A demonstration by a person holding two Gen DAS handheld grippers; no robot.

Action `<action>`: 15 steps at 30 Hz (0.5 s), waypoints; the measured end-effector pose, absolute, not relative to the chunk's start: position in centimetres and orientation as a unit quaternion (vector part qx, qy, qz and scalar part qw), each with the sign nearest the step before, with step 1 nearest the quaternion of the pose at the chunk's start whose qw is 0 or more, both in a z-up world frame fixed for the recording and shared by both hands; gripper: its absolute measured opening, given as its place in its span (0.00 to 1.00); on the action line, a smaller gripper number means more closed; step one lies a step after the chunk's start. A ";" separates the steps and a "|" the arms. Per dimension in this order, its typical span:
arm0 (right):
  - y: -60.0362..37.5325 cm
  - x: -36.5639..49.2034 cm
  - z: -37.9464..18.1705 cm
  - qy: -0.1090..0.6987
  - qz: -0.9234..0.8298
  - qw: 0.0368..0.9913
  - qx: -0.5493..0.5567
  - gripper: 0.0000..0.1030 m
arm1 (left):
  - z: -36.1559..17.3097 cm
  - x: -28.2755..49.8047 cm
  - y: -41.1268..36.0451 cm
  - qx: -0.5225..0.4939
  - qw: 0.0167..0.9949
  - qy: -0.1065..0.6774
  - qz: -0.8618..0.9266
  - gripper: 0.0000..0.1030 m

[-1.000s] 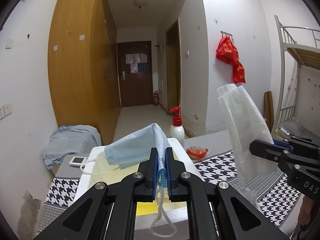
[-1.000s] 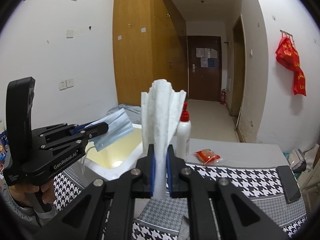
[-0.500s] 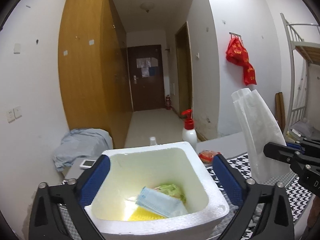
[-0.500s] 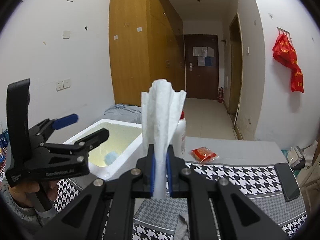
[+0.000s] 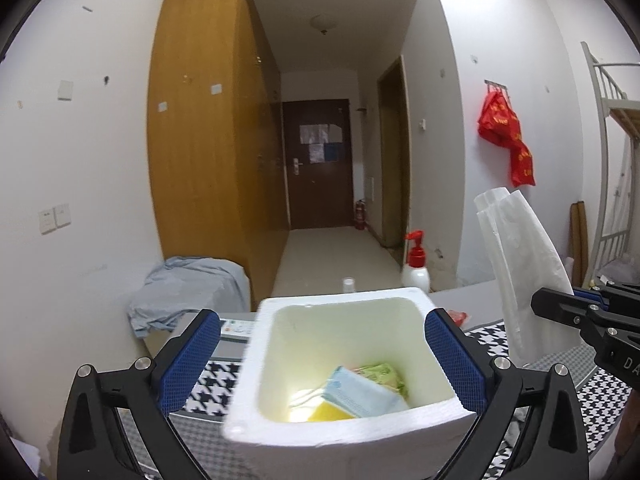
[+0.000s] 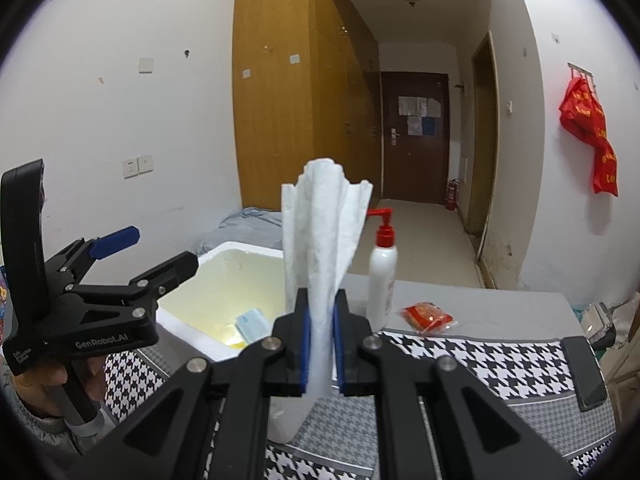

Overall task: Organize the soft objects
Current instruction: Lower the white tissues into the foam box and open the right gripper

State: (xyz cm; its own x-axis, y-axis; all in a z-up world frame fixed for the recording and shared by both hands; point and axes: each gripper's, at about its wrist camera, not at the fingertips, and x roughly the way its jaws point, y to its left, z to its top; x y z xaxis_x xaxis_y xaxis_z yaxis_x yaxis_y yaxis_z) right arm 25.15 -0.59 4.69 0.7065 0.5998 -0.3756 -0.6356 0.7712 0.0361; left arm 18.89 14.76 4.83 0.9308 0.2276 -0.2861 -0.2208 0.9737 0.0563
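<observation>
Both tongs differ now. Left gripper (image 5: pixel 322 360) stands spread wide with nothing between its blue pads (image 5: pixel 454 354); a second ago it was pinching the blue face mask (image 5: pixel 362 394), and its jaws have just opened. That mask now lies at the bottom of the white foam box (image 5: pixel 280 432), beside a green packet (image 5: pixel 380 372) and on something yellow. By my reading, one soft item is stowed and this hand is free for the next.

Right gripper (image 6: pixel 320 344) is pressed together on the white tissue (image 6: pixel 324 240), which stands upright from between its pads, to the right of the box and not yet over it. It looks to be the next item for the box, though that is only a judgement.

Outward from the box, a red-capped pump bottle (image 6: pixel 382 272) stands at its far right corner, and a red packet (image 6: pixel 428 314) lies on the grey table (image 6: pixel 500 300) beyond the houndstooth cloth (image 6: pixel 480 360). A dark phone (image 6: pixel 586 374) lies at the cloth's right edge.

What the yellow thing under the mask is cannot be made out. The tissue's lower end is hidden behind the right gripper's fingers. A grey cloth (image 5: pixel 184 292) lies heaped at far left, what it rests on unclear.
</observation>
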 end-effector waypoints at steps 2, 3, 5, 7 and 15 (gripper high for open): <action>0.1 25.0 4.8 0.184 0.344 0.920 -0.049 0.13 | 4.9 18.2 15.3 0.011 0.982 0.143 0.124 0.99; 0.5 24.9 4.9 0.184 0.346 0.919 -0.050 0.13 | 4.9 17.8 15.6 0.010 0.981 0.142 0.129 0.99; 1.2 24.9 4.9 0.184 0.353 0.916 -0.053 0.13 | 5.0 17.1 16.2 0.007 0.981 0.140 0.136 0.99; 1.9 24.9 4.9 0.185 0.359 0.913 -0.055 0.13 | 5.0 16.3 16.9 0.005 0.980 0.136 0.145 0.99; 4.4 24.8 4.9 0.188 0.381 0.903 -0.060 0.13 | 5.0 15.0 18.8 0.004 0.975 0.135 0.177 0.99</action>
State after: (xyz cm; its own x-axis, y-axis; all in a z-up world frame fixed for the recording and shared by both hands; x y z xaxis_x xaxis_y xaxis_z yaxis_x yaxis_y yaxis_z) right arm 24.77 4.37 4.86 0.6387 0.6663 -0.3849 -0.7111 0.7022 0.0356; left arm 14.96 18.78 5.03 0.9013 0.3453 -0.2616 -0.3433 0.9376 0.0548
